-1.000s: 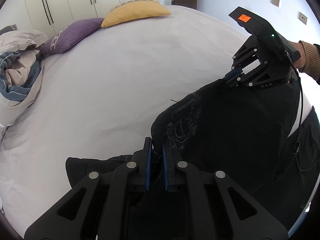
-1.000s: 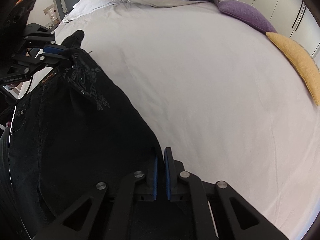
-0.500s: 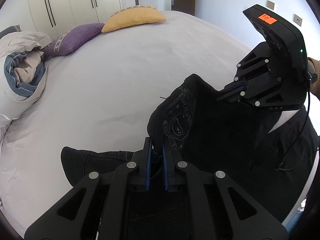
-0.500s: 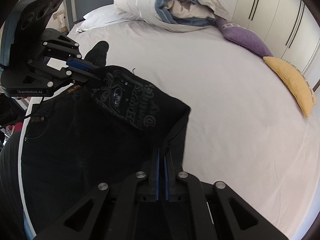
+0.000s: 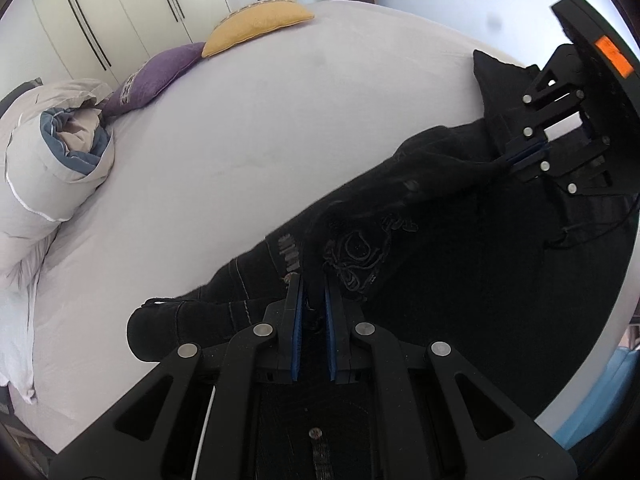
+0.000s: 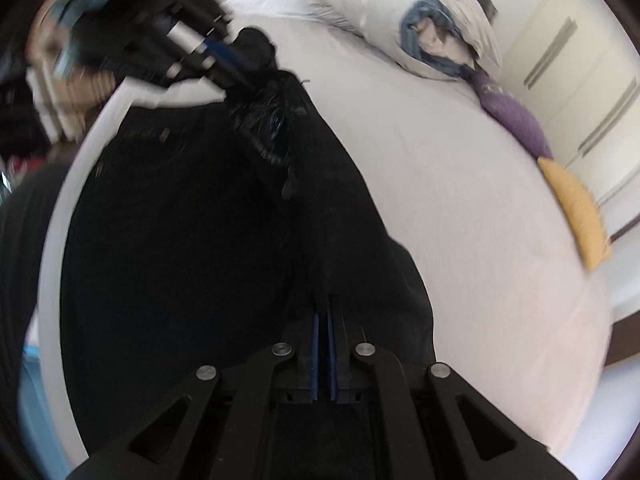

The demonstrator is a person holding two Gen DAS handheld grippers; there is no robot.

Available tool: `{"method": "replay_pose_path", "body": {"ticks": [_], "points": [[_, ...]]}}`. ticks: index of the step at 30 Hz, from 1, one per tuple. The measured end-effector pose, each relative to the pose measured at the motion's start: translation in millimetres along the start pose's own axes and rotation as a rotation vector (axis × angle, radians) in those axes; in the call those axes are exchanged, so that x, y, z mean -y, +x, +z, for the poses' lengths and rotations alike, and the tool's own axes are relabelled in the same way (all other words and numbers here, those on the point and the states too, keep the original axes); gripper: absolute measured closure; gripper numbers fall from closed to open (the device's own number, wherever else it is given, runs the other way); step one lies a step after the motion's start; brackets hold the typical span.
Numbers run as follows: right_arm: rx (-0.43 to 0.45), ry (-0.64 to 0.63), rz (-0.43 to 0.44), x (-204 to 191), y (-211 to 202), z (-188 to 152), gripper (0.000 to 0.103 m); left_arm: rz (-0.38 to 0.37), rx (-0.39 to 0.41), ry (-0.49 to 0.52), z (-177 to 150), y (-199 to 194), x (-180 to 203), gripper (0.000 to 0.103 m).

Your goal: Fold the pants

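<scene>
Your left fingers [image 5: 296, 320] are pinched down on the black pants [image 5: 460, 260], with dark fabric bunched in the narrow gap between the blue pads, right by the stitched skull-style patch [image 5: 356, 252]. The left gripper [image 5: 312, 316] sits low at the near edge of the bed [image 5: 280, 120], and a rolled bit of the pants sticks out just left of it onto the sheet.

Going left to right across the left wrist view: a rolled-up white and blue duvet [image 5: 52, 168] lies along the left side of the bed, then a purple cushion [image 5: 156, 76] and a yellow cushion [image 5: 260, 24] sit up at the far edge, in front of the white wardrobe doors [image 5: 100, 20]. Then comes the pants fabric stretched in a taut ridge from your left gripper up to the right gripper [image 5: 524, 156] near the right edge of the bed. That one's clamped on the fabric too, with a pointed flap of cloth standing up just beyond it.

The right wrist view is motion-blurred, but you can see the right fingers [image 6: 316, 344] nearly together with black cloth caught between them, and the pants spread dark across the near-left part of the bed. The left gripper [image 6: 228, 60] shows up top left gripping the other end.
</scene>
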State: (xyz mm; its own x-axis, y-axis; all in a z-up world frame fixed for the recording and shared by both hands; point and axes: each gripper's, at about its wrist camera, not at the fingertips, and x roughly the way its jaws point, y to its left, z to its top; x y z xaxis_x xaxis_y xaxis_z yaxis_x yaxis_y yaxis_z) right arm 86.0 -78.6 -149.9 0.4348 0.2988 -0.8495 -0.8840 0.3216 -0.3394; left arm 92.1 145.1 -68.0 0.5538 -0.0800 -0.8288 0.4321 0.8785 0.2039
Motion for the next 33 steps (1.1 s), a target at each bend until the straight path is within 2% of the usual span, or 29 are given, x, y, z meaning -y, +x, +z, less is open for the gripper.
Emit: {"method": "replay_pose_path", "body": {"ticks": [2, 7, 11, 20, 28, 33], "points": [[-0.015, -0.098, -0.065, -31, -11, -11, 0.099, -0.005, -0.009, 0.027, -14, -6, 11, 0.095], [-0.031, -0.220, -0.129, -82, -23, -29, 0.099, -0.003, -0.021, 0.098, -51, -21, 44, 0.095], [-0.053, -0.305, -0.163, -116, -22, -35, 0.099, 0.079, -0.044, 0.233, -85, -26, 80, 0.094], [-0.077, -0.440, -0.184, -163, -18, -43, 0.099, 0.242, -0.071, 0.391, -145, -31, 133, 0.094], [-0.087, -0.498, -0.190, -183, -21, -43, 0.099, 0.212, -0.063, 0.347, -162, -31, 136, 0.094], [-0.089, -0.515, -0.189, -201, -22, -46, 0.099, 0.189, -0.064, 0.342, -163, -26, 117, 0.094]]}}
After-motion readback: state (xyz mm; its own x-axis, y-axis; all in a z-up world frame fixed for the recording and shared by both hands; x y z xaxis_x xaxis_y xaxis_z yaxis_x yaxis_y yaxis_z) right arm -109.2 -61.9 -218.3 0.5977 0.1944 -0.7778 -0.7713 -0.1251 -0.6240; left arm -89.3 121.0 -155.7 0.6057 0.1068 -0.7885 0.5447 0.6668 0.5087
